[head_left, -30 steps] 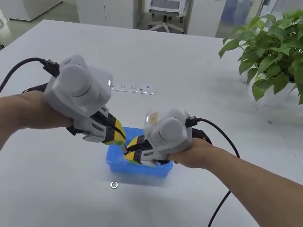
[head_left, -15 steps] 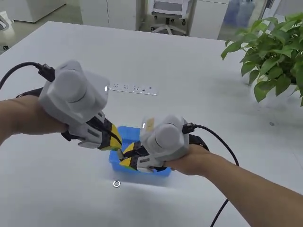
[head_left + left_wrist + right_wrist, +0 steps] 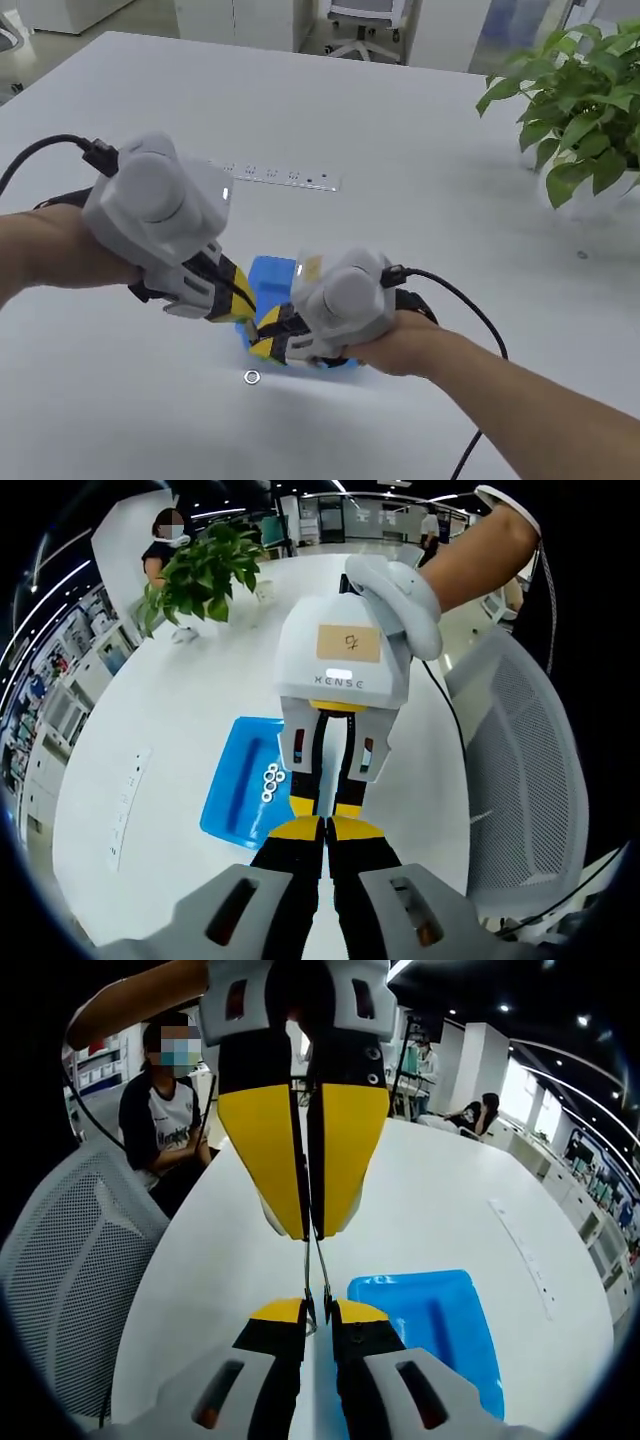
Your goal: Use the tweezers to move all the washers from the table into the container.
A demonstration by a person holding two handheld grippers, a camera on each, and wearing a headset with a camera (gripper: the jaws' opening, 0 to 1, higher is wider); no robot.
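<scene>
Over the near edge of the blue container [image 3: 270, 272] my two grippers meet tip to tip. The left gripper [image 3: 240, 295] comes in from the left and the right gripper [image 3: 262, 335] from the right. In the right gripper view, thin metal tweezers [image 3: 314, 1270] run from the left gripper's [image 3: 312, 1230] yellow jaws down into my right gripper [image 3: 317, 1312]; both are shut on them. In the left gripper view, my left gripper [image 3: 325, 825] faces the right gripper [image 3: 322, 805], and several washers [image 3: 271, 780] lie in the container [image 3: 235, 790]. One washer [image 3: 251, 377] lies on the table just in front of the container.
A white power strip [image 3: 275, 177] lies on the table behind the container, and a potted plant [image 3: 585, 110] stands at the far right. A mesh chair [image 3: 520, 770] is beside the table, with a seated person [image 3: 165, 1110] near it. Cables trail from both grippers.
Both grippers have sunk a little toward the container's near-left edge, with their tips still together. The washer on the table has not moved; the head camera has shifted.
</scene>
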